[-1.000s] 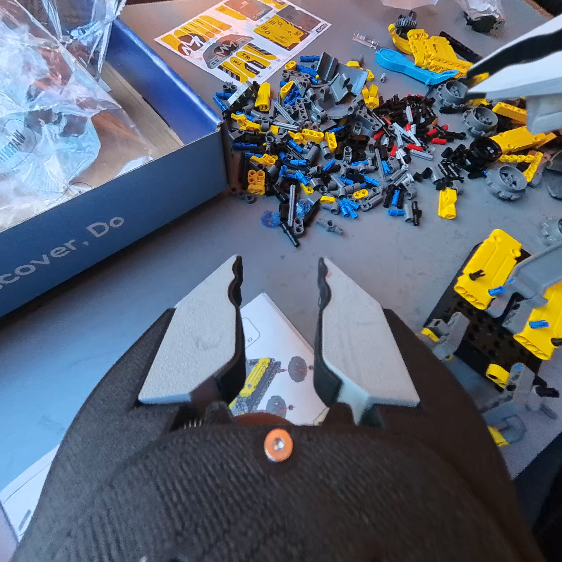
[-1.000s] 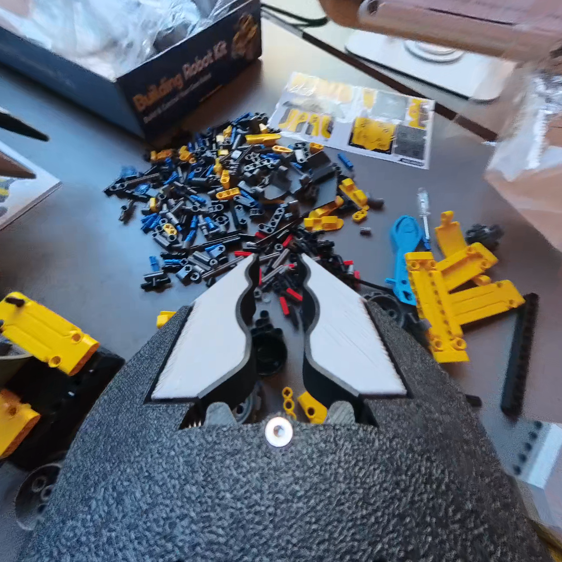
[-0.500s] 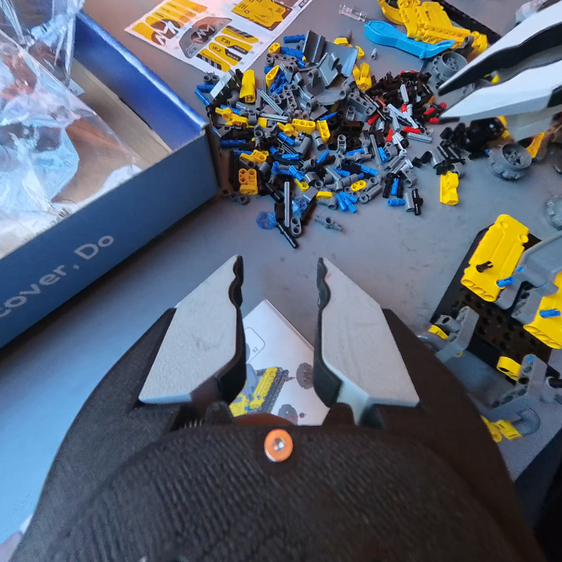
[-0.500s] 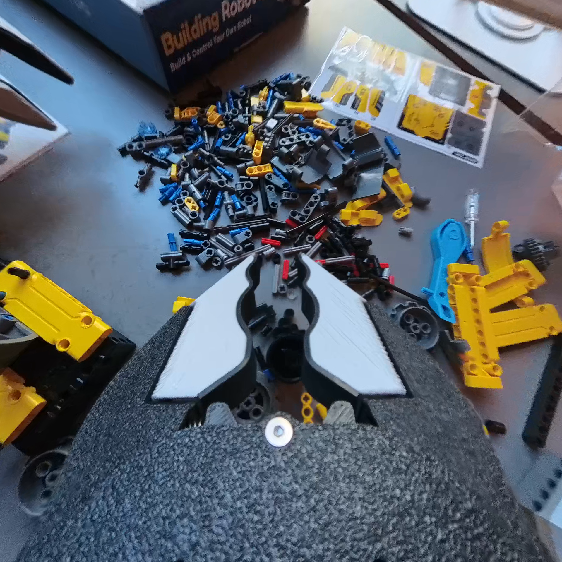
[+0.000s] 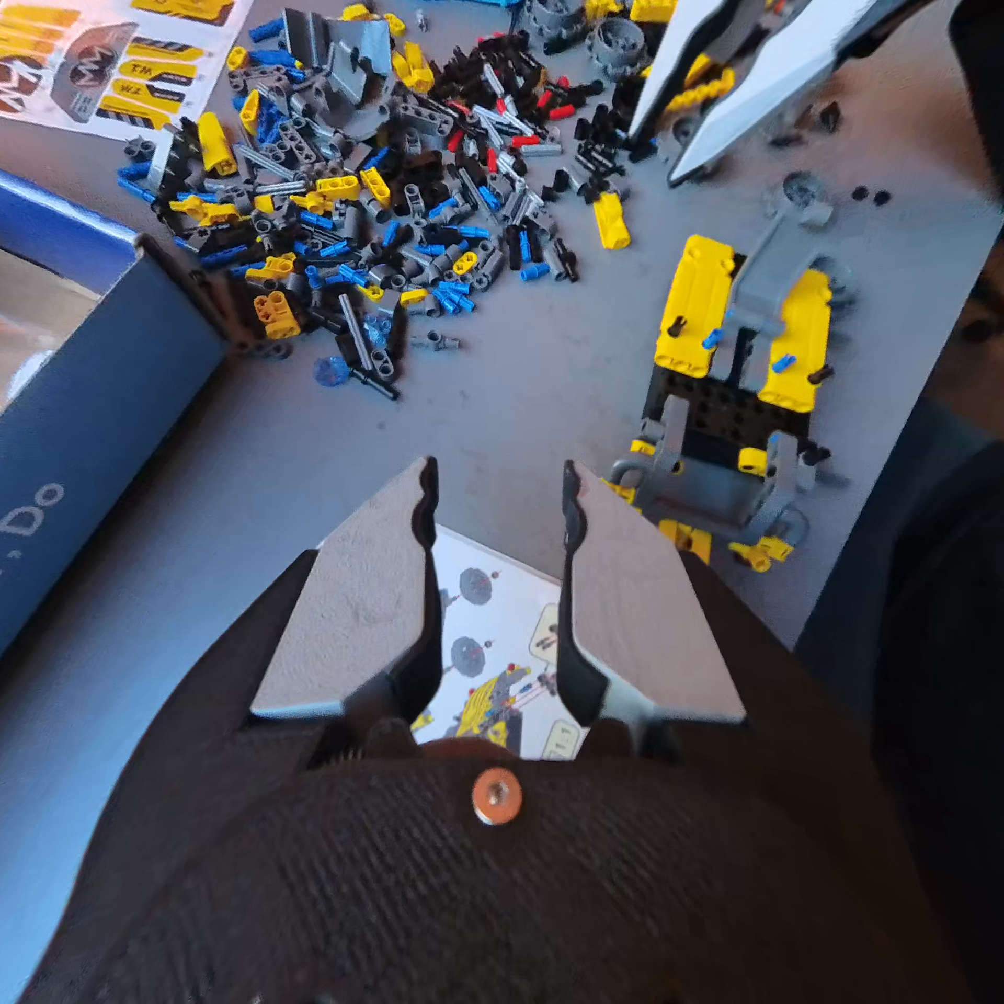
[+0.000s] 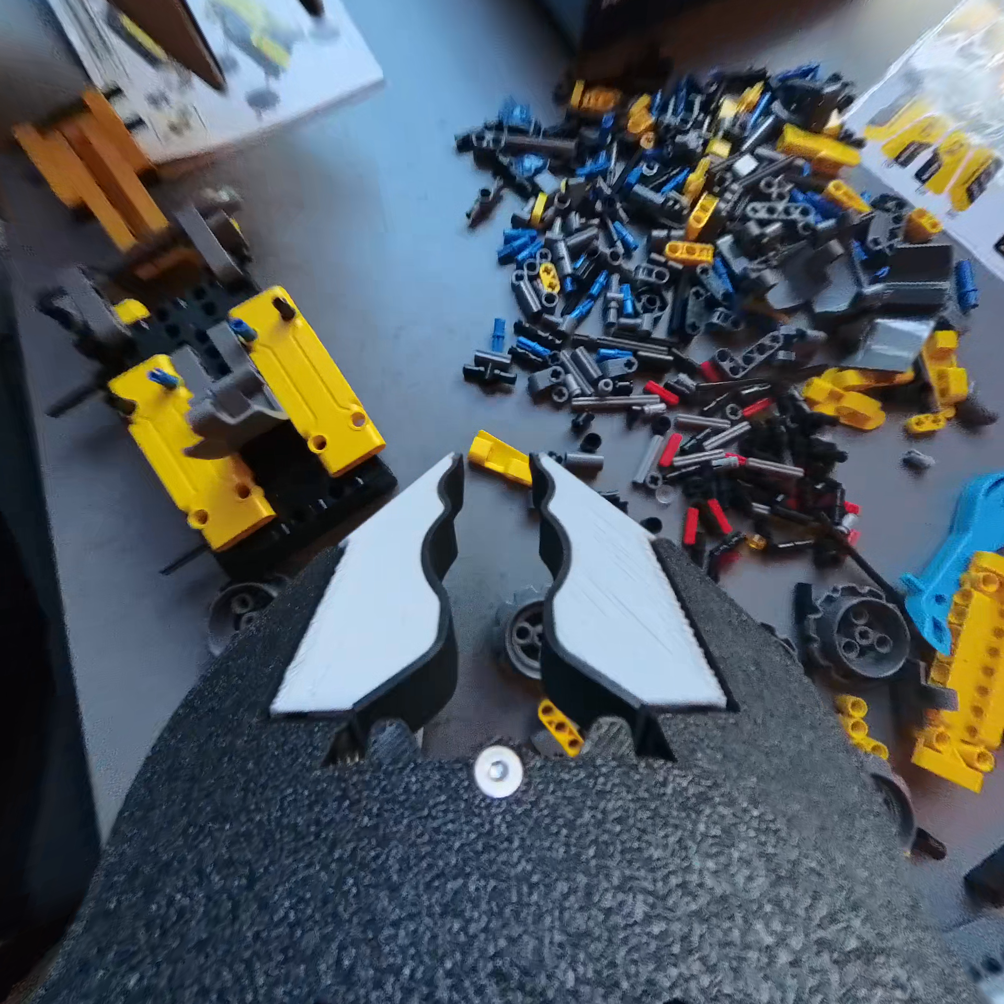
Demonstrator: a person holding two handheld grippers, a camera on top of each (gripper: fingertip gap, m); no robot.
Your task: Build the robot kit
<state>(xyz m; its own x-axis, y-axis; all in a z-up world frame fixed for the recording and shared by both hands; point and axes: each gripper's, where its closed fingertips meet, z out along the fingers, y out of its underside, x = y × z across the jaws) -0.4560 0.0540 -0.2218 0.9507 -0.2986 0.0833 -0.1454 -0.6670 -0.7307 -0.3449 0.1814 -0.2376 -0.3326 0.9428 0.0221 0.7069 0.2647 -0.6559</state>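
Note:
My left gripper (image 5: 497, 472) is open and empty, held above the corner of a white instruction booklet (image 5: 489, 614) on the grey table. A partly built yellow, black and grey brick model (image 5: 733, 380) stands to its right. My right gripper (image 6: 497, 462) is open and empty, low over the table. A small yellow piece (image 6: 500, 457) lies just beyond its tips. A grey toothed wheel (image 6: 524, 635) lies under its fingers. The model (image 6: 244, 407) is at its left. The right gripper (image 5: 654, 160) also shows in the left wrist view, at the pile's right edge.
A big pile of small black, blue, grey, yellow and red parts (image 5: 407, 190) covers the table's middle. A blue box (image 5: 81, 407) stands at the left, a sticker sheet (image 5: 108, 65) beyond it. Another grey wheel (image 6: 858, 633), a blue tool (image 6: 967, 559) and yellow beams (image 6: 967, 706) lie at the right. The table edge runs close to the model. The gap from one gripper's tips to the other's is roughly 20 centimetres. My right gripper's tips are some 7 centimetres from the grey toothed wheel (image 6: 524, 635).
My right gripper has swung left from over the pile toward the model and the small yellow piece. My left gripper has shifted right over the booklet. Both have stayed open.

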